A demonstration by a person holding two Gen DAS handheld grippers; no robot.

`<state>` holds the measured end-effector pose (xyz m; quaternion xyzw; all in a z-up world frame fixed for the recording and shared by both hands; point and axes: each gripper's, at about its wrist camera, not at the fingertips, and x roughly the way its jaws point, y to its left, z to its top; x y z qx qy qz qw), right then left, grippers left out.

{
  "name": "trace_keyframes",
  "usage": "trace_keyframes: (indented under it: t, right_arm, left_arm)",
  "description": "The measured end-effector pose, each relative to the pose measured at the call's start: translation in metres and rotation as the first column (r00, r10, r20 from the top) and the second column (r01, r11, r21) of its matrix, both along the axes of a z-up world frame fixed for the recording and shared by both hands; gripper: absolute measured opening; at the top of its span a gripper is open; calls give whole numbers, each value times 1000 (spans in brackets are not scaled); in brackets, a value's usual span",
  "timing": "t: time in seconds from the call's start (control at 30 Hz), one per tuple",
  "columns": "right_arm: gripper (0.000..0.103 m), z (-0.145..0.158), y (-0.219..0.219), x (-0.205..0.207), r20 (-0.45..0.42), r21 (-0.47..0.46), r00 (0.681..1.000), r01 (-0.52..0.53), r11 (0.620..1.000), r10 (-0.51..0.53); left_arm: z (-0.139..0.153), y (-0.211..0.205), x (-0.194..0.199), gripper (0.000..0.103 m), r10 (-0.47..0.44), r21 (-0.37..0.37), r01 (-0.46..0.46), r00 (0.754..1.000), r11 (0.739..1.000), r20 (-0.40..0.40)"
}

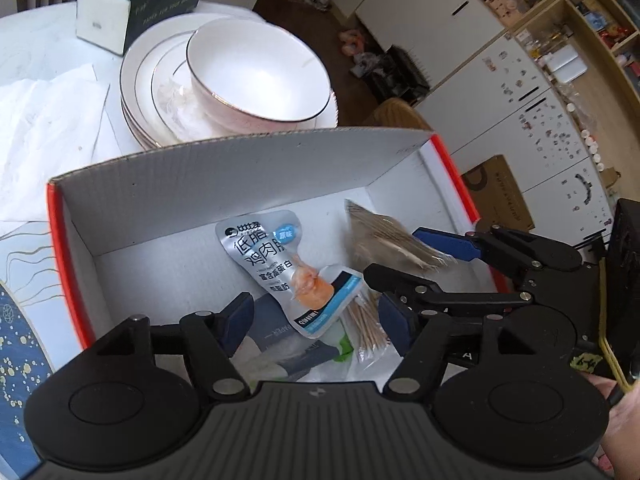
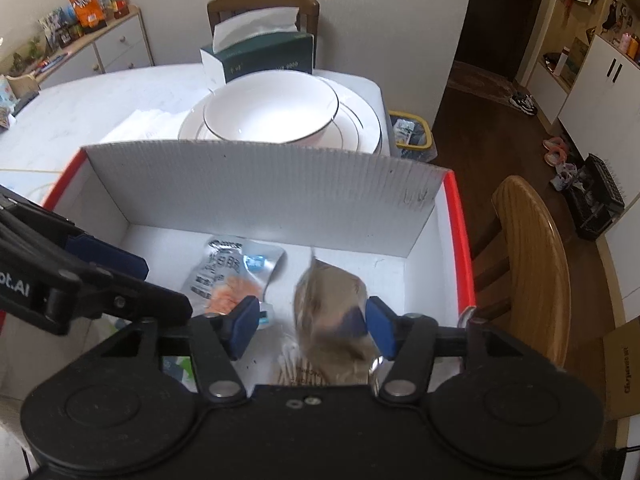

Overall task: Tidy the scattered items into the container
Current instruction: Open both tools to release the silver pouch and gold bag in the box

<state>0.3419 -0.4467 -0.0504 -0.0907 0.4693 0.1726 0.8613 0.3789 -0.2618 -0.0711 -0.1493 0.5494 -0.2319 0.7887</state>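
Note:
A red cardboard box with white inside (image 1: 208, 168) (image 2: 256, 192) stands open on the table. In it lie a silver snack pouch (image 1: 276, 264) (image 2: 232, 272), a bundle of toothpicks (image 1: 366, 328) (image 2: 296, 368) and a grey packet (image 1: 280, 344). A clear bag of toothpicks (image 1: 384, 236) (image 2: 332, 312) is blurred, in mid-air between the right gripper's open fingers. My right gripper (image 2: 312, 328) (image 1: 404, 256) is open over the box's right side. My left gripper (image 1: 316, 320) is open and empty over the box's near side.
Stacked white plates with a bowl (image 1: 256, 76) (image 2: 272, 112) sit behind the box. A green tissue box (image 1: 148, 0) (image 2: 260, 56) and loose tissues (image 1: 48, 120) lie further back. A wooden chair (image 2: 528, 264) stands right of the table.

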Motion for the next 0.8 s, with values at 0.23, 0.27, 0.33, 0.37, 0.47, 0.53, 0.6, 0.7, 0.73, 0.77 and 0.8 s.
trace_keyframes:
  t: [0.23,0.27,0.33,0.37,0.47,0.53,0.6,0.7,0.73,0.77,0.8]
  right_arm:
    - [68,18,-6,-14,25,50,1000,-13,999,12]
    - [68,20,-6,-16,29,58,1000,-14,998,12]
    - [68,25,-6,-20,34,73,999,-15,997,13]
    - [68,27,-7,-22,36,82,999,-15,996,12]
    - [69,34,-8,-30,41,106,999,-12,994,8]
    - [70,37,-8,-35,41,123,999,-12,992,7]
    - [71,40,-6,-40,41,140,999,-12,990,7]
    - [73,43,-5,-49,46,160,999,-12,987,5]
    - [76,44,-4,-52,48,168,999,-7,986,-1]
    - [76,45,-4,-55,50,179,999,-1,984,-8]
    - [76,46,-4,-57,49,189,999,4,982,-14]
  left_arm:
    - [20,14,-16,68,-10,-36,12,998,999,69]
    - [23,17,-19,68,-10,-45,13,997,999,78]
    - [28,21,-24,68,-10,-52,15,995,999,99]
    - [31,22,-27,68,-13,-53,19,994,998,112]
    - [40,24,-37,68,-26,-40,32,988,999,154]
    - [45,24,-44,68,-36,-27,42,983,999,181]
    - [49,25,-52,68,-41,-17,45,978,999,205]
    - [54,29,-63,68,-48,-9,51,971,999,234]
    - [55,31,-67,68,-49,-7,52,969,999,242]
    - [57,33,-70,69,-49,-5,52,967,999,250]
    - [58,35,-74,70,-51,-3,54,964,999,260]
